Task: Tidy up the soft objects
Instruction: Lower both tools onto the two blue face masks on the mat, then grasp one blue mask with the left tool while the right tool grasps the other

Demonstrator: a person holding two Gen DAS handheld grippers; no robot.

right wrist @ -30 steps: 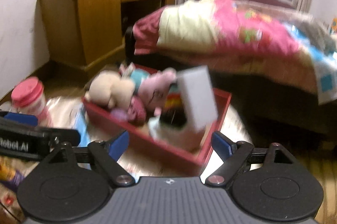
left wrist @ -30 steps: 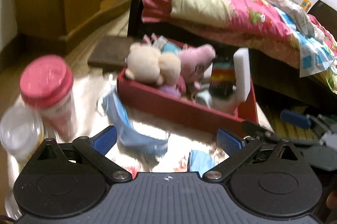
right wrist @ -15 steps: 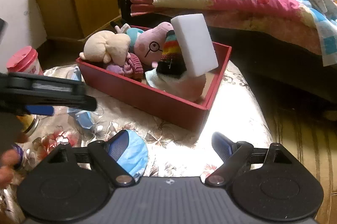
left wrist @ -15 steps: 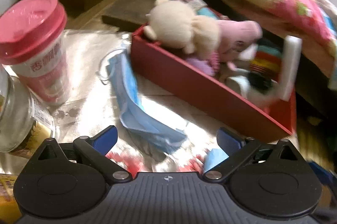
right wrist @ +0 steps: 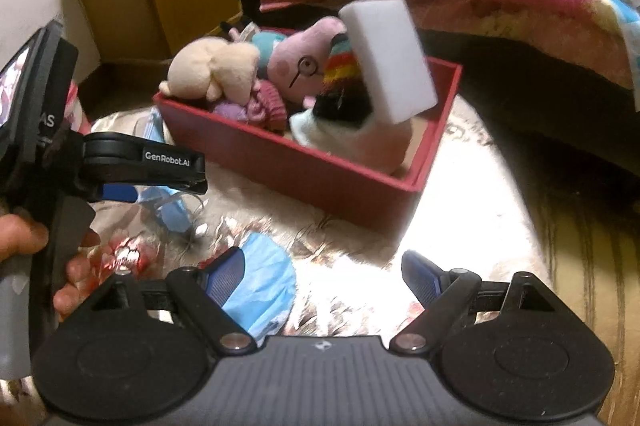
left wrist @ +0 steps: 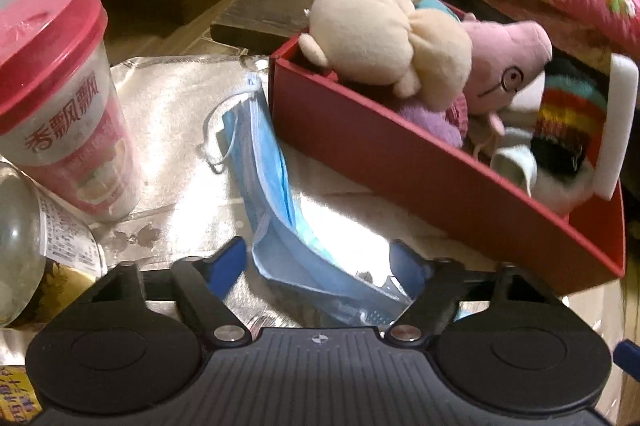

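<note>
Beside the red box (left wrist: 360, 129), left gripper (left wrist: 320, 262), closing, seemingly straddles mask (left wrist: 272, 161).

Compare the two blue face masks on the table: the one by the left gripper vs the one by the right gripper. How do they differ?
The left mask lies stretched out long beside the red box, ear loops showing; the right mask is bunched into a rounded lump, no loops visible. The left mask's near end sits between the left gripper pads, whose jaws have just been closing; the right mask sits against only one pad of the open right gripper. Both are light blue and still outside the box.
</note>
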